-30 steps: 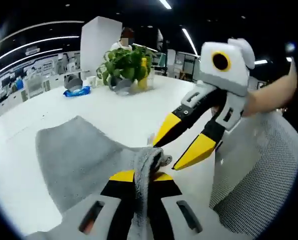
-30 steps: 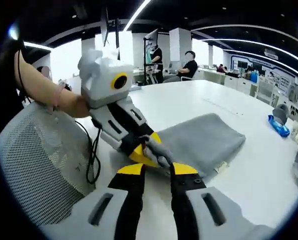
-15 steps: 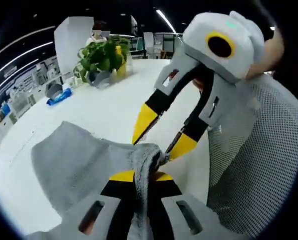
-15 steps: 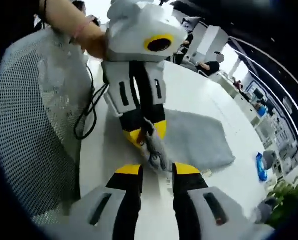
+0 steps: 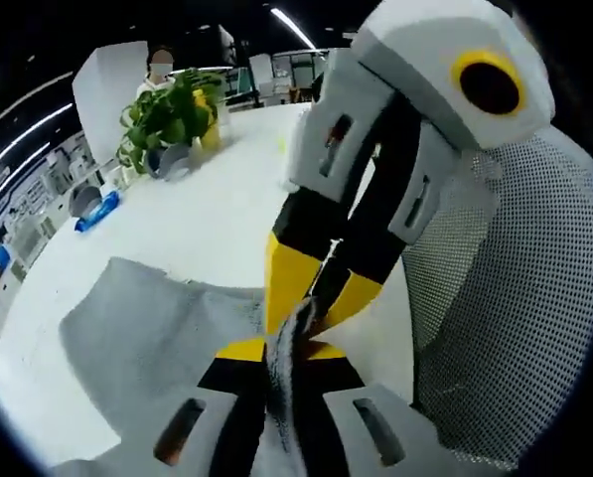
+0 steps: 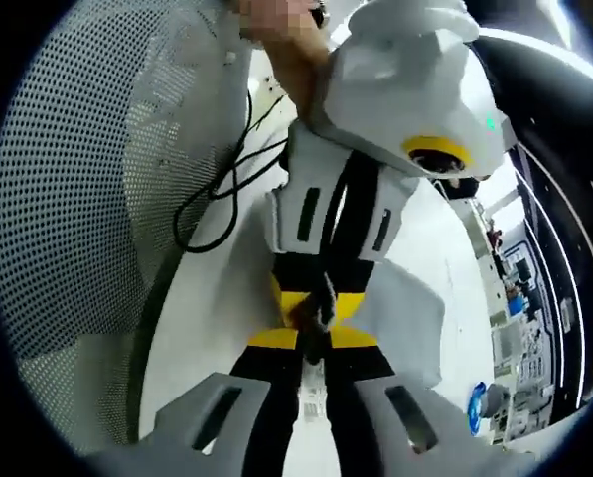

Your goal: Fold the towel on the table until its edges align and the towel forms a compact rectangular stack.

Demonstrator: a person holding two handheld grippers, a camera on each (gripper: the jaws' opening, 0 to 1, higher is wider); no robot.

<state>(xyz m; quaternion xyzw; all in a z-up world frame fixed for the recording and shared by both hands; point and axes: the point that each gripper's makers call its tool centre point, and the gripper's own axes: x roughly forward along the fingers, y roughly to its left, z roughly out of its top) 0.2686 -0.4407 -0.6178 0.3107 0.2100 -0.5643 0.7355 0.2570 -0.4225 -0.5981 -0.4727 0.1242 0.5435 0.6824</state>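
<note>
The grey towel (image 5: pixel 147 328) is spread toward the surface's (image 5: pixel 226 199) near edge, one bunched corner clamped in the left tongs (image 5: pixel 284 350). Compared with a second ago, the right tongs (image 6: pixel 313 338) have been swung in from well apart and are now pinched onto that same corner beside the mesh chair (image 5: pixel 505 298). Looks like a handoff or regrip, so no fold has been laid down yet.
</note>
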